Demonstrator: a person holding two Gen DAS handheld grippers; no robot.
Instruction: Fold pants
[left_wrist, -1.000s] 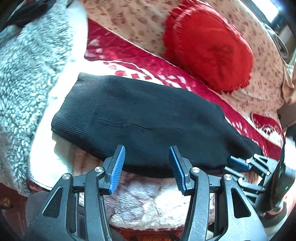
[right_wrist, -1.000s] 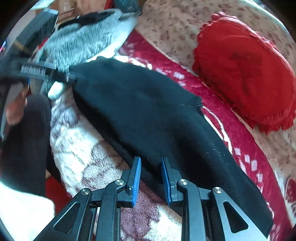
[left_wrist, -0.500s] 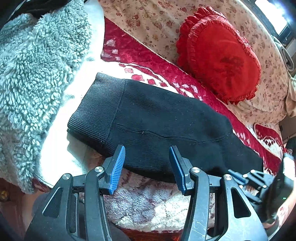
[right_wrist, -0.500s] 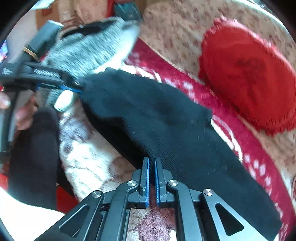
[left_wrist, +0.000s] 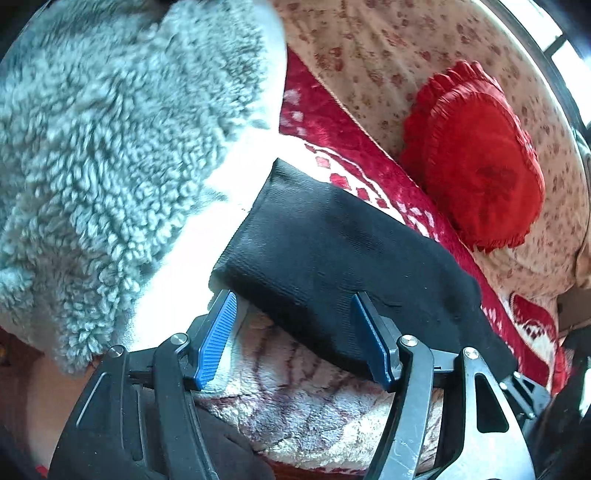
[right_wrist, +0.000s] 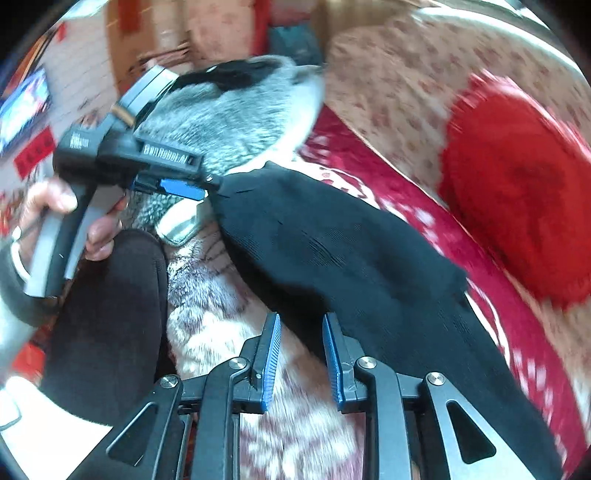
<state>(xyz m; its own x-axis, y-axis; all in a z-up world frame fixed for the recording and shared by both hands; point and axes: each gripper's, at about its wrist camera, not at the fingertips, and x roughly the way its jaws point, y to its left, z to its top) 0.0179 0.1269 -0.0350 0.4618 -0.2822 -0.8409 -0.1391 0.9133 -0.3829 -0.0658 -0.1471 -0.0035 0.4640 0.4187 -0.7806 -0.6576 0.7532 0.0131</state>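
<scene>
Nearest the left wrist camera, the left gripper (left_wrist: 293, 334) stands wide, its jaws having just been opening; the near edge of the black knit pants (left_wrist: 343, 258) lies between the blue pads, but neither pad presses on it. In the right wrist view, the right gripper (right_wrist: 301, 356) is parted only a little, its jaws having just been opening too. The dark hem sits at the gap, though the pads seem clear of it; motion blur makes this hard to settle.

The pants lie across a mottled plush blanket (left_wrist: 314, 417) and reach onto the red patterned cover (left_wrist: 347, 140) behind. They show as a compact, doubled strip with a ribbed end toward the grey fleece (left_wrist: 103, 147), so at least one fold looks made. What likely remains is a further fold, or only smoothing and squaring the edges; with both tools letting go, this fold seems just laid down.

Farther off, a red frilled cushion (left_wrist: 476, 162) rests against the floral sofa back (left_wrist: 388, 48).

In the right view, the side of the left tool carries pale raised lettering (right_wrist: 164, 159), perhaps "GenRobot.AI". The hand (right_wrist: 55, 206) holding it shows below.
</scene>
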